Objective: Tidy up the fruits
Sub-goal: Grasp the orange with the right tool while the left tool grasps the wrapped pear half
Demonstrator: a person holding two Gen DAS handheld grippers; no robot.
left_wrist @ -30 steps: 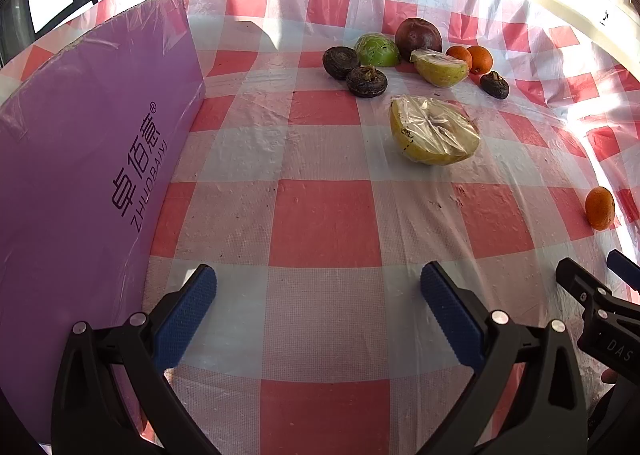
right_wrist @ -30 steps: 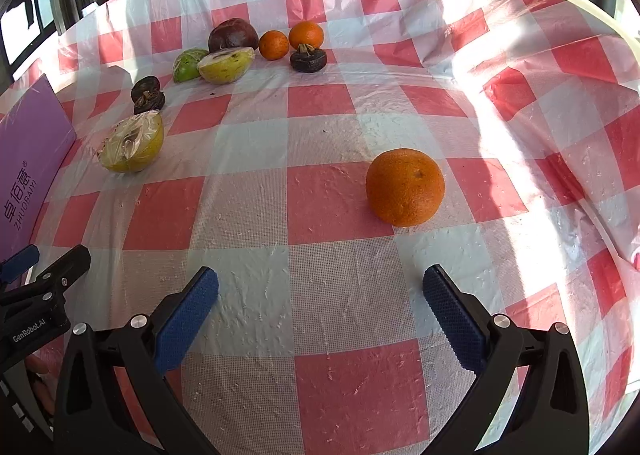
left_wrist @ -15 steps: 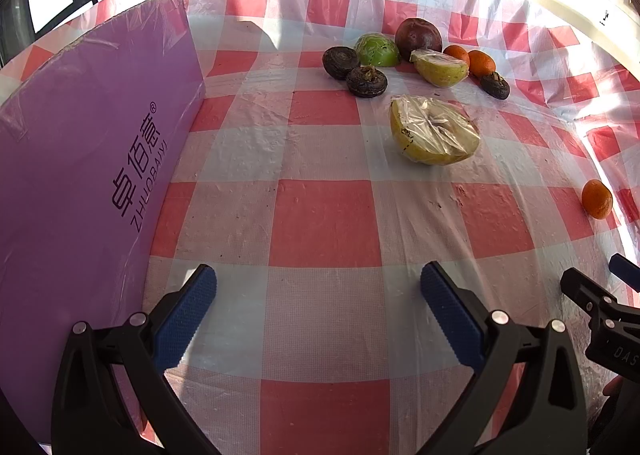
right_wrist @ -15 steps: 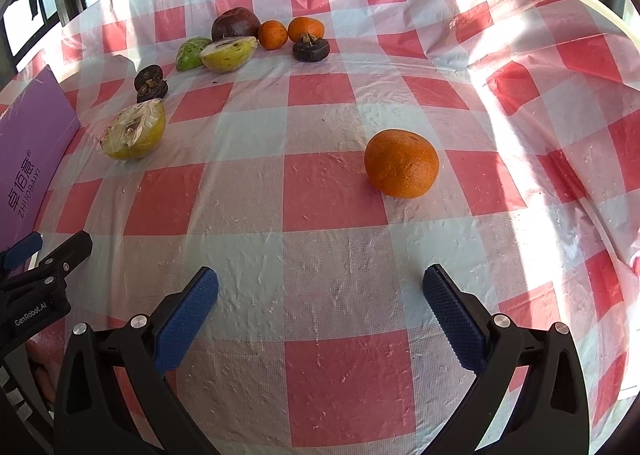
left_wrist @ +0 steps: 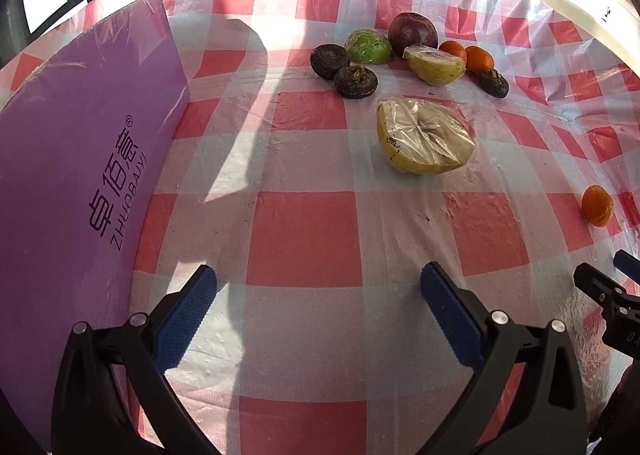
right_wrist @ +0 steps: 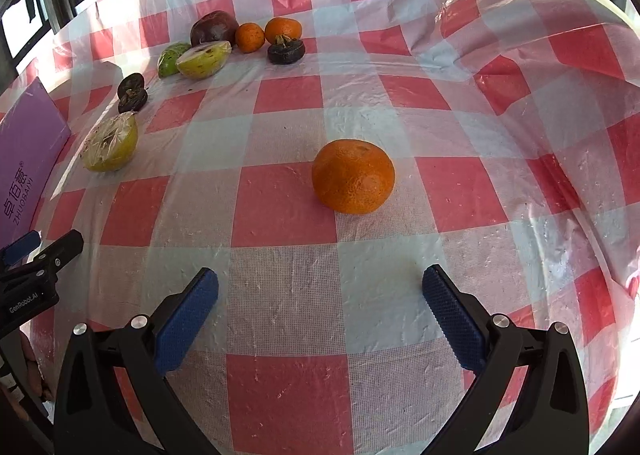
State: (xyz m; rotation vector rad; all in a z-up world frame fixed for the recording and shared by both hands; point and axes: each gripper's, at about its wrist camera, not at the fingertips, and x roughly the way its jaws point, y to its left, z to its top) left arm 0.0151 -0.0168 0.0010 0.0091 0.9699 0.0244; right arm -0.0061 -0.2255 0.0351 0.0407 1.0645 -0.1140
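A lone orange lies on the checked cloth just ahead of my open, empty right gripper; it also shows in the left wrist view at far right. My left gripper is open and empty over bare cloth. A wrapped yellow fruit half lies ahead of it. Farther back sit a dark purple fruit, a green fruit, a wrapped cut fruit, two small oranges and three dark brown fruits.
A purple board with printed lettering stands along the left side of the table. The right gripper's fingers show at the left view's right edge. The red-and-white cloth is covered in clear plastic.
The right gripper has pulled back and turned a little, so the lone orange sits farther ahead and nearer the centre. The left gripper has not moved.
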